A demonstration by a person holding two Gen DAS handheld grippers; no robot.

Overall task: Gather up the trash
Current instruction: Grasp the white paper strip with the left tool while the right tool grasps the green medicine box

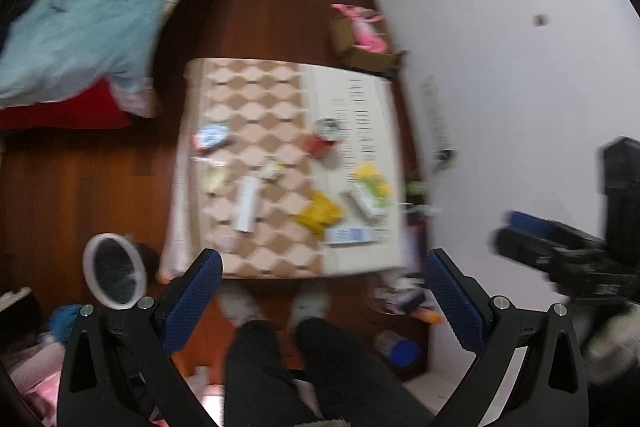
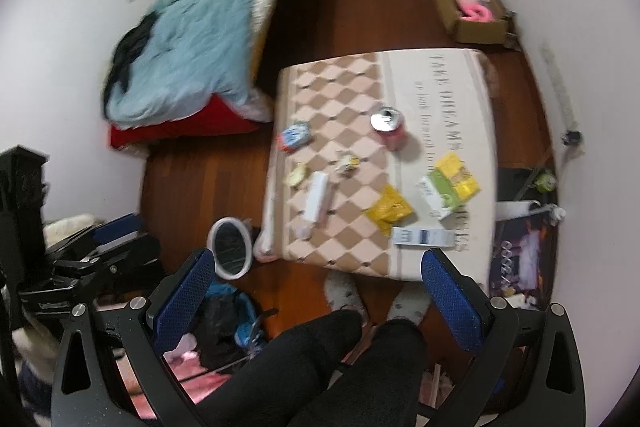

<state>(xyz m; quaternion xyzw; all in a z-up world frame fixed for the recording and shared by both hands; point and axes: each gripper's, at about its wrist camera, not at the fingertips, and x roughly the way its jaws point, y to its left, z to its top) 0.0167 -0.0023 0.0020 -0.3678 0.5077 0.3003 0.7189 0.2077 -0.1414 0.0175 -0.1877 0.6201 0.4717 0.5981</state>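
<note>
We find both grippers held high over a low table [image 2: 472, 75] with a checkered cloth, and neither holds anything: the left gripper [image 1: 322, 301] stands with its jaws wide apart, and the right gripper [image 2: 320, 301] likewise. The trash lies scattered on the table top, ahead of and below both tools, well apart from either. Nearest the table's near edge is a white-and-blue flat carton [image 2: 422, 238], its long axis running across the view, just ahead of the right gripper's right-hand finger. Beyond it lie a yellow packet [image 2: 390, 207], a green-and-white box [image 2: 440, 195], and a white tube [image 2: 317, 197] whose long axis points roughly away from us. A red can [image 2: 390, 129] stands upright farther back. A round bin [image 2: 231, 247] with a white rim sits on the floor just beside the table's near left corner, on the left gripper's side. We judge the right gripper better placed for the carton and the packets, and the left for the tube and the bin side. The left wrist view is smeared, so small wrappers near the tube cannot be identified. The person's legs [image 2: 360, 359] hide the floor directly below. The bin's contents cannot be made out.
</note>
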